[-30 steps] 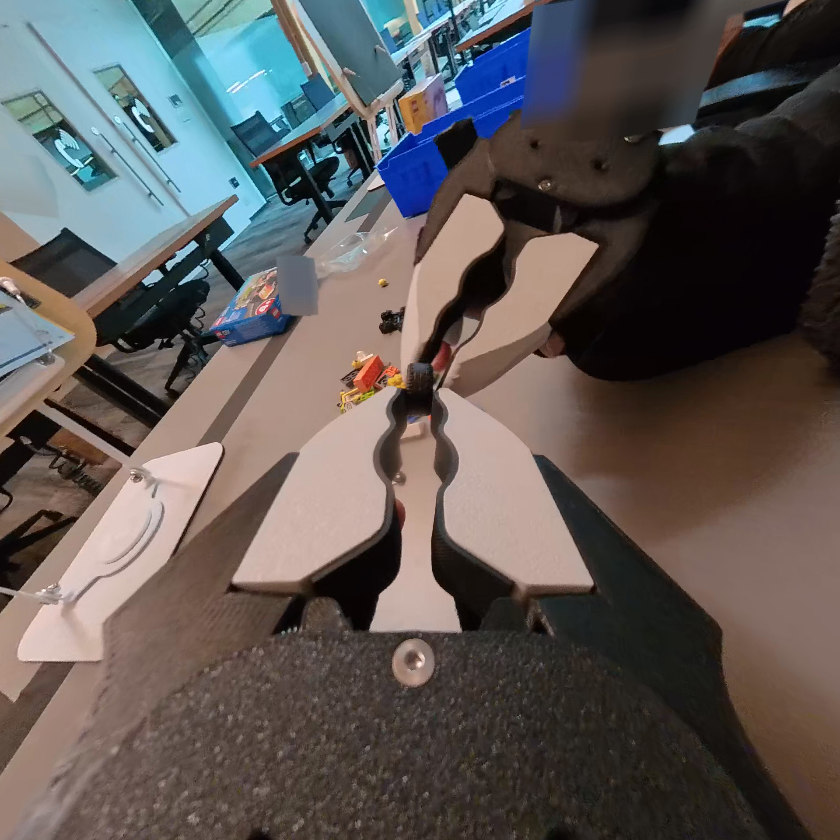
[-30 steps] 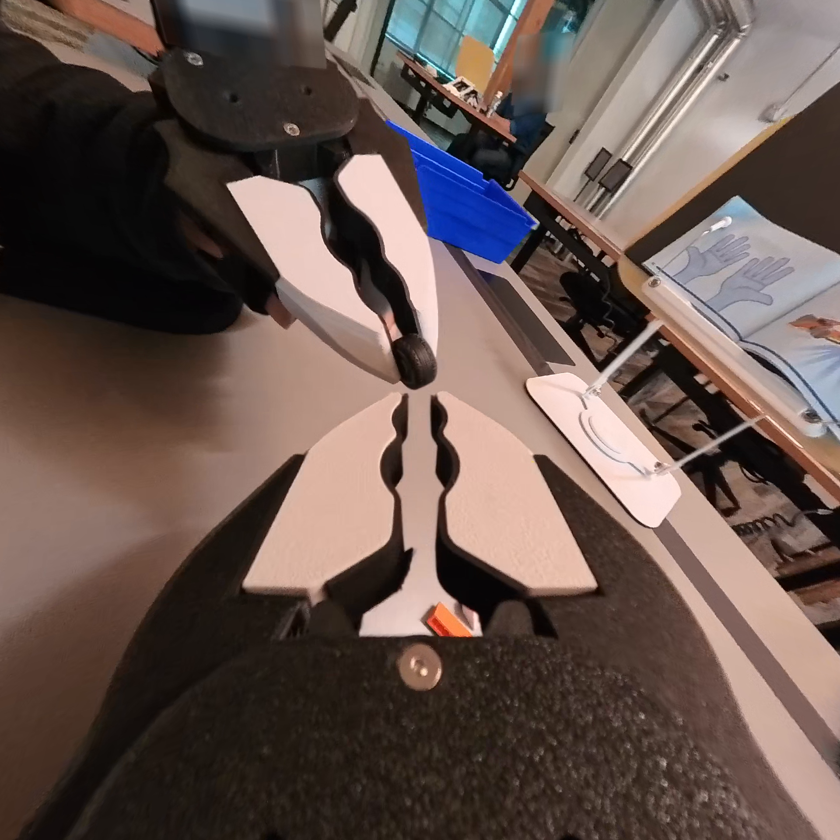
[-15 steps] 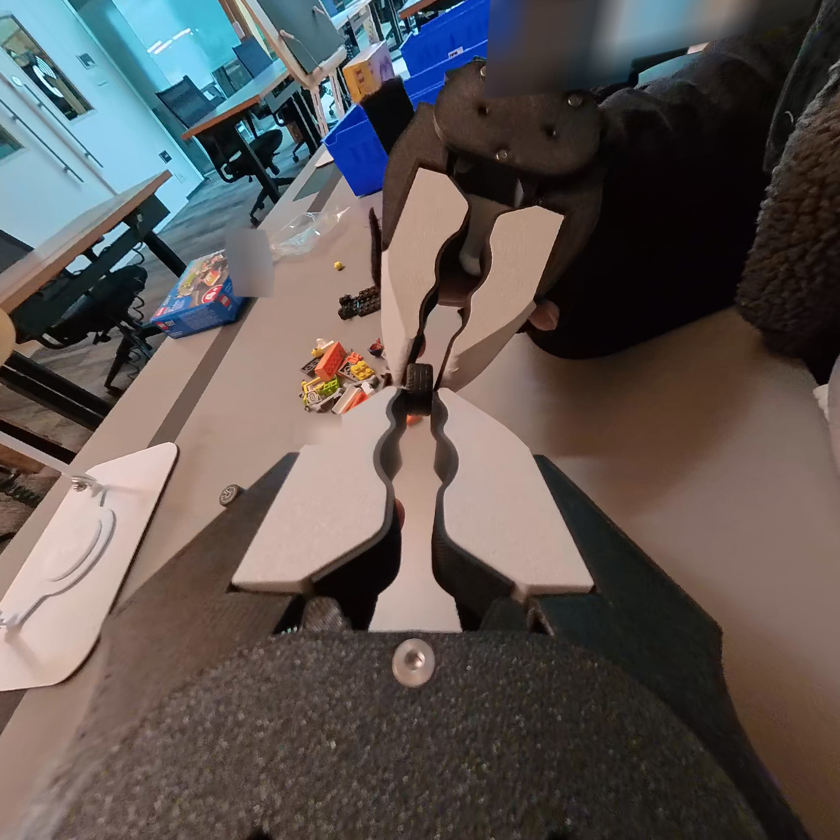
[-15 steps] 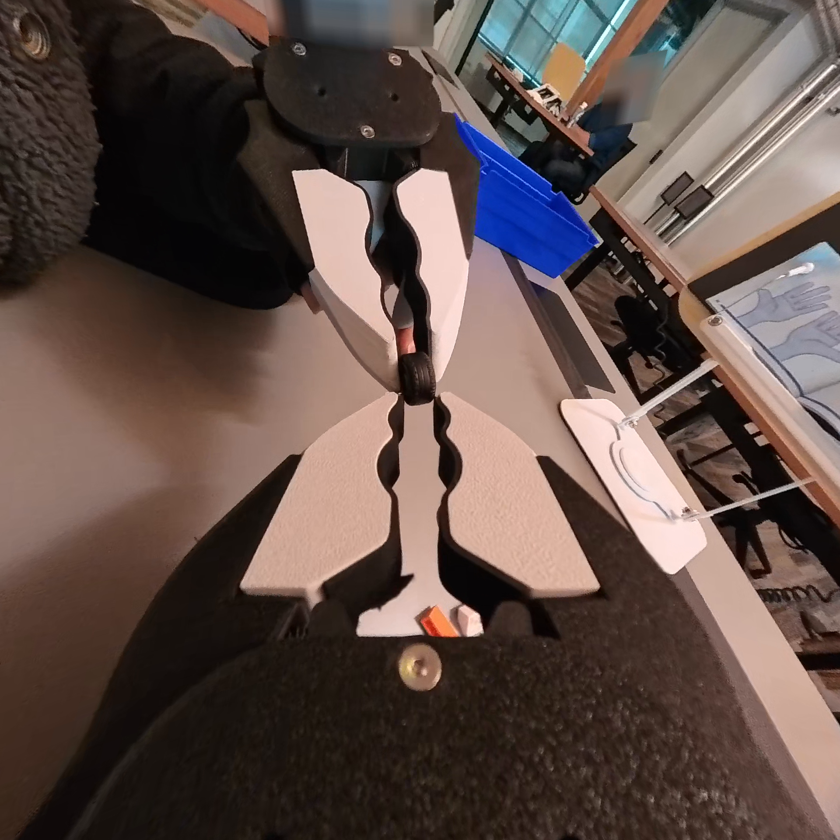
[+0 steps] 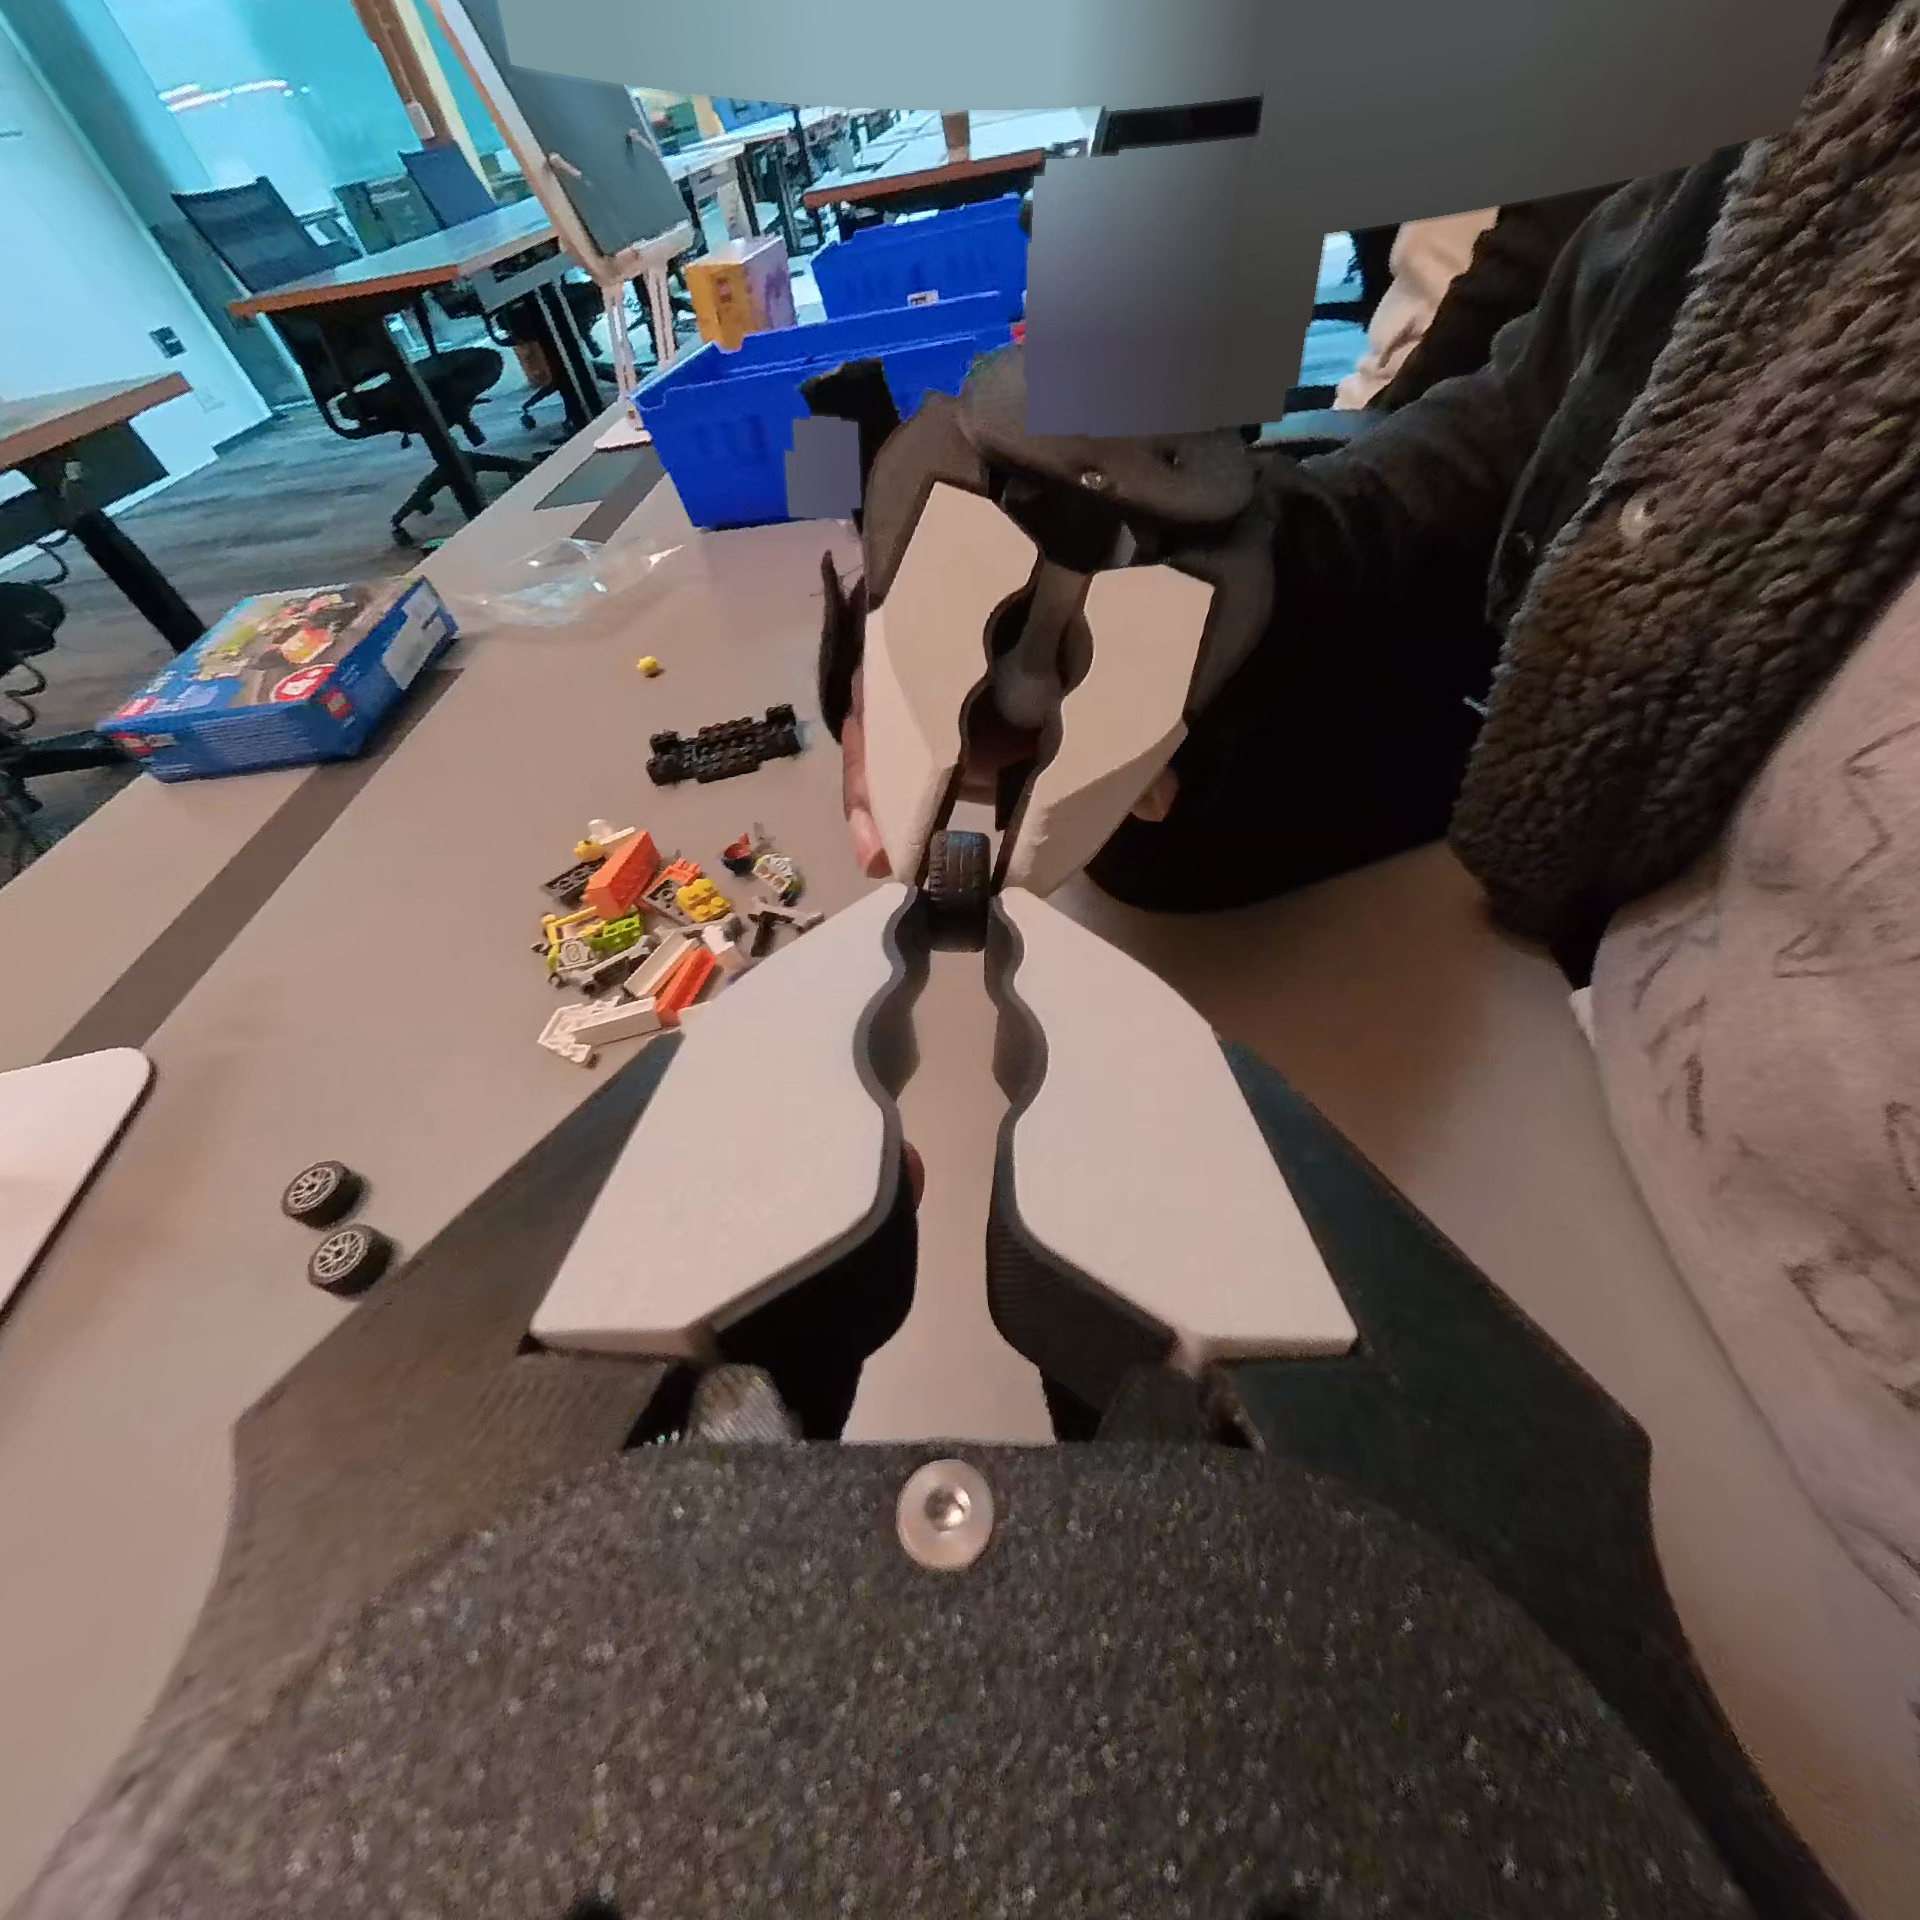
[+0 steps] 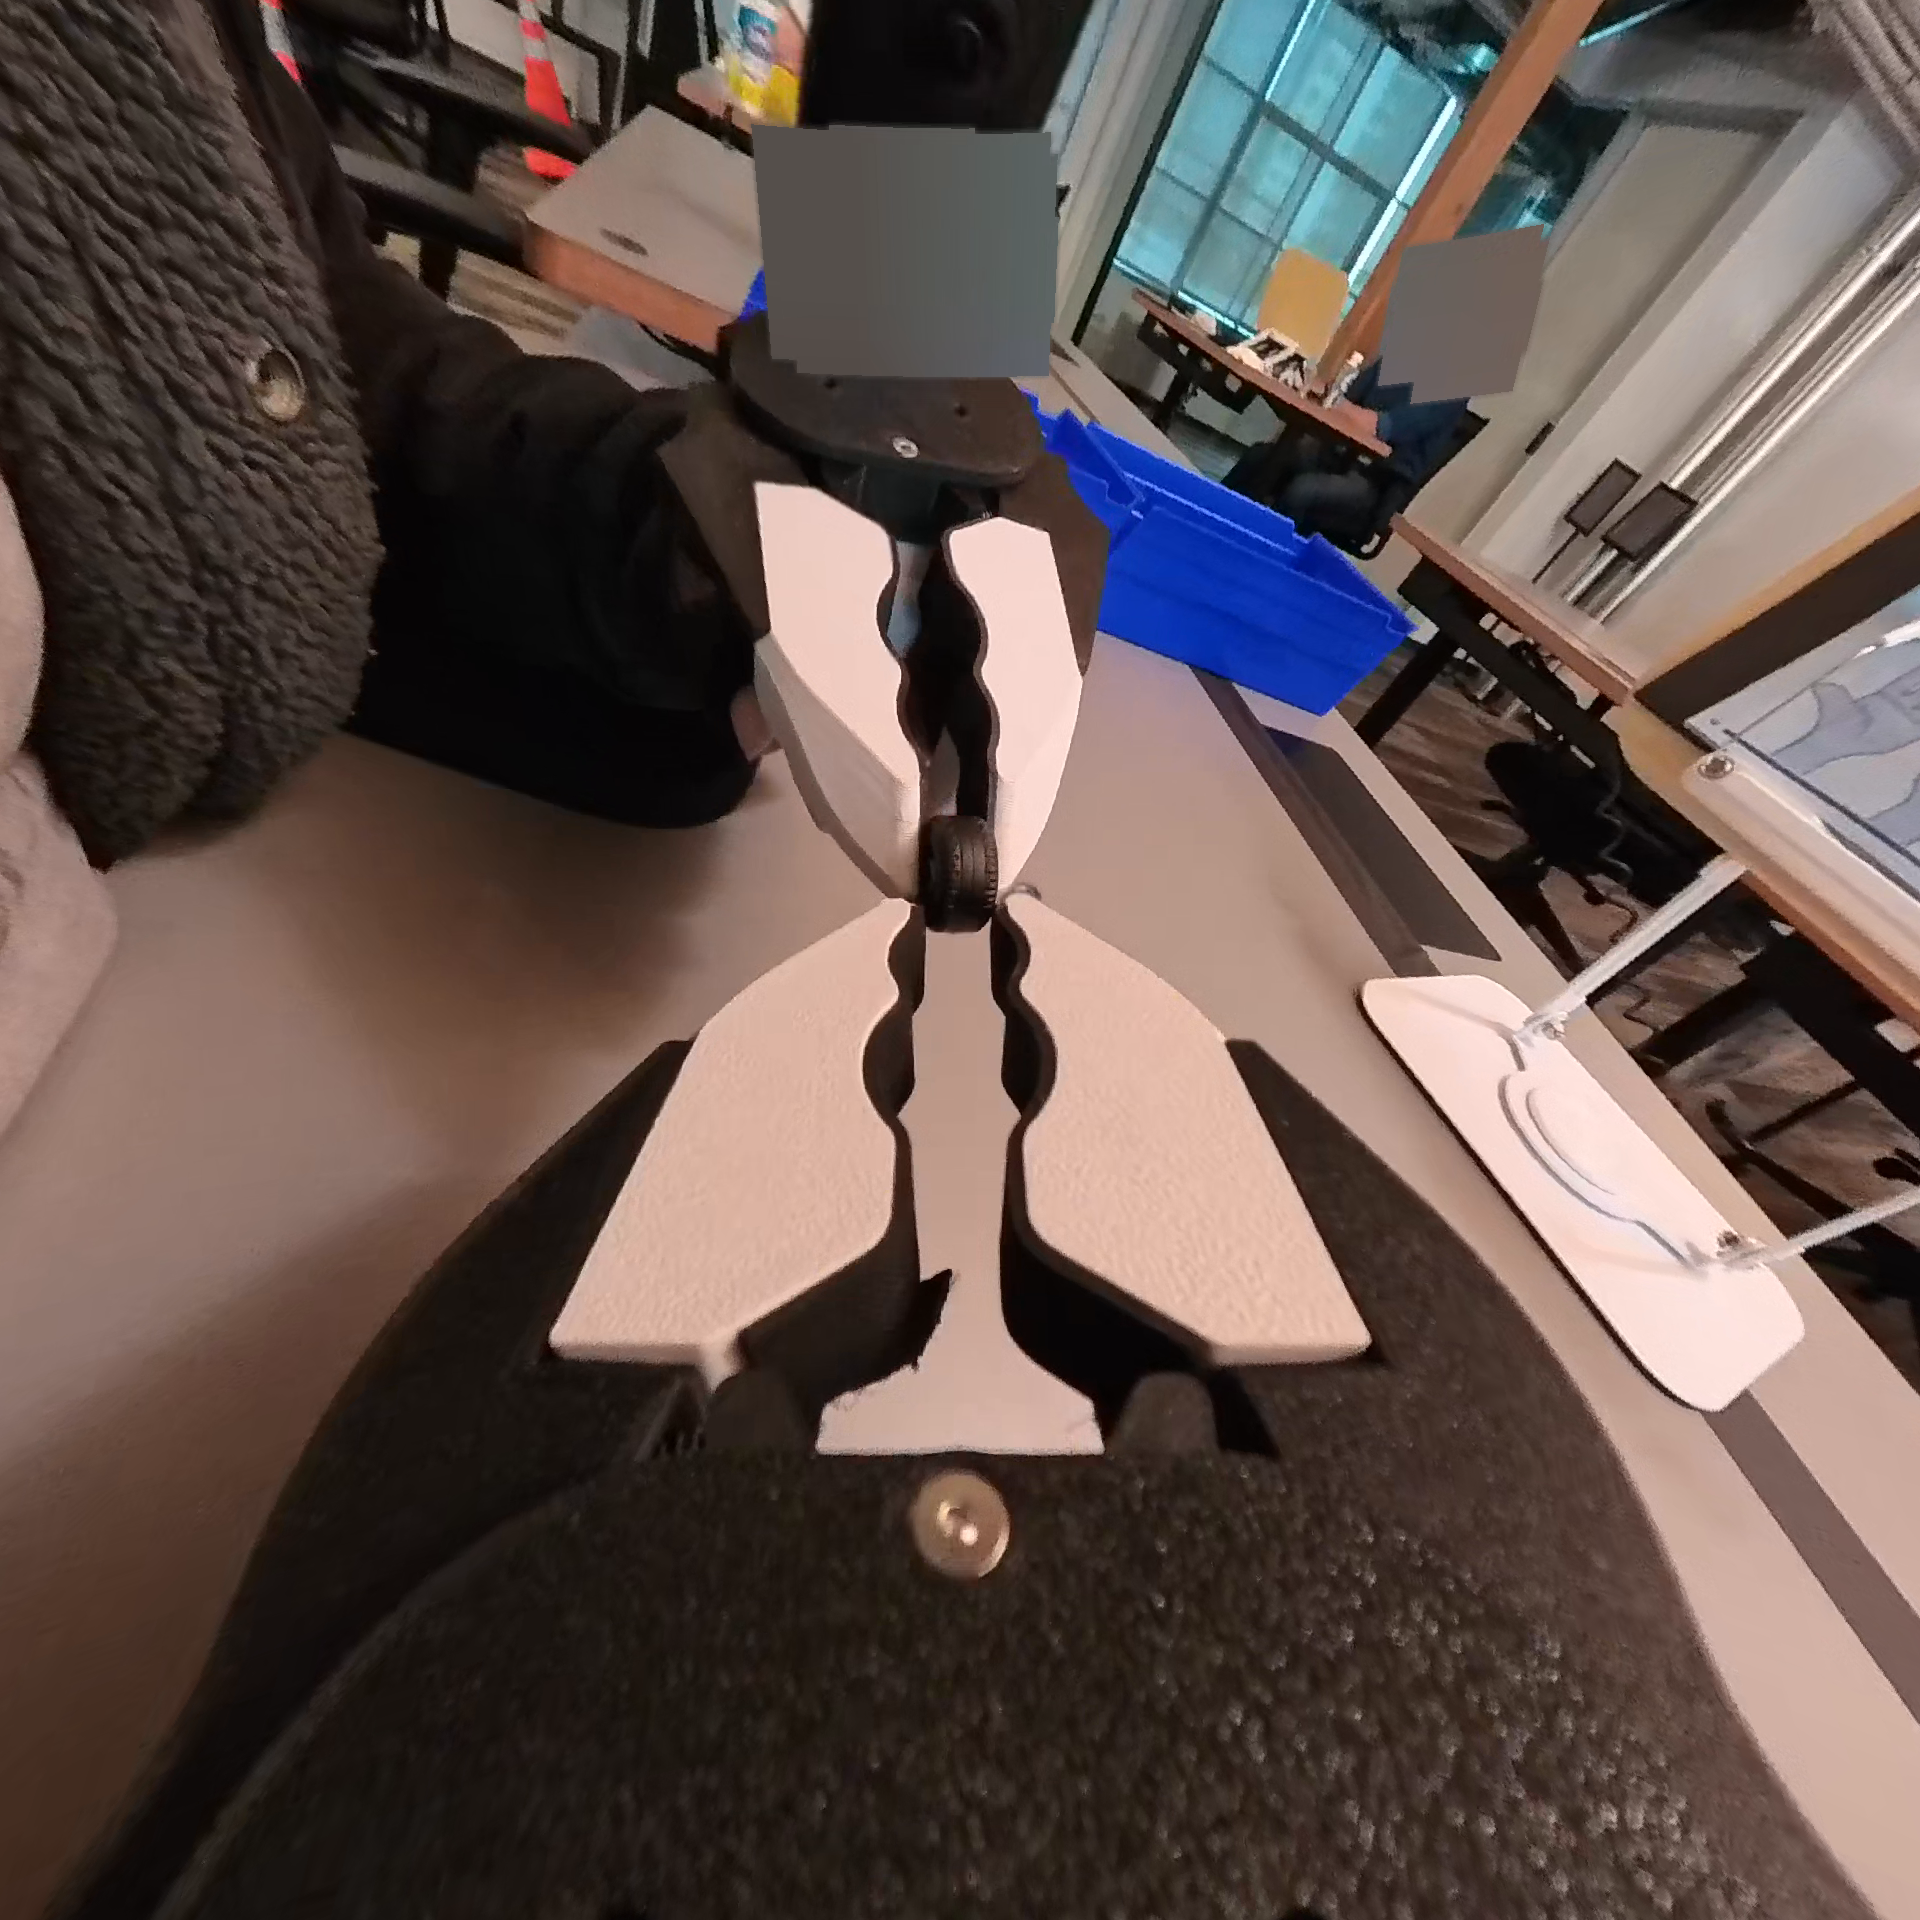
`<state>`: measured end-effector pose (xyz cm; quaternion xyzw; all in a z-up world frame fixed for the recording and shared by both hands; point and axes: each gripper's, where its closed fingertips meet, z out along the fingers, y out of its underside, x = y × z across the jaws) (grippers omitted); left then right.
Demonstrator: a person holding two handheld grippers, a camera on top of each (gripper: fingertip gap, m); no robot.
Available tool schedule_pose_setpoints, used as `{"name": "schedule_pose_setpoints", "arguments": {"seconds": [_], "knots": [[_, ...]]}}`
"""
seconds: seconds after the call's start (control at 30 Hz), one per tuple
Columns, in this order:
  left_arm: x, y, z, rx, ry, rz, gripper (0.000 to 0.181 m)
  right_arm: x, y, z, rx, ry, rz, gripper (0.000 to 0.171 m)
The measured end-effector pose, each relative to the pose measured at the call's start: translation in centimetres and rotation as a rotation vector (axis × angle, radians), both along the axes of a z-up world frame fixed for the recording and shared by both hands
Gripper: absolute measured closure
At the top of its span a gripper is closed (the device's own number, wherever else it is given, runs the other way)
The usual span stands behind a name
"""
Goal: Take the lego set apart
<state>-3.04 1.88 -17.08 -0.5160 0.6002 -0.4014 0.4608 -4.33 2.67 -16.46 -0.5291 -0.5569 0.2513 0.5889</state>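
While both show the wheel [image 5: 957, 876], only left shows bricks [image 5: 649, 940]

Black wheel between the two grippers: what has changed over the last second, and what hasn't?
The right gripper closed in from a gap until its tips met the small black wheel, and both grippers swung into line, tip to tip. The left gripper kept its pinch on the wheel throughout. Whether the right one now grips it is unclear. The loose brick pile stayed on the table.
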Motion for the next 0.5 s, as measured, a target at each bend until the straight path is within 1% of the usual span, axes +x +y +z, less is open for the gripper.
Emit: {"name": "schedule_pose_setpoints", "arguments": {"seconds": [0.17,0.5], "knots": [[-0.08,-0.62,0.25,-0.038,-0.013,-0.042,0.17,0.04,-0.69,0.43,-0.013,0.028,0.041,0.16],[-0.08,-0.34,-0.16,-0.045,-0.008,-0.032,0.171,0.22,-0.5,-0.39,-0.242,0.062,0.099,0.162]]}}
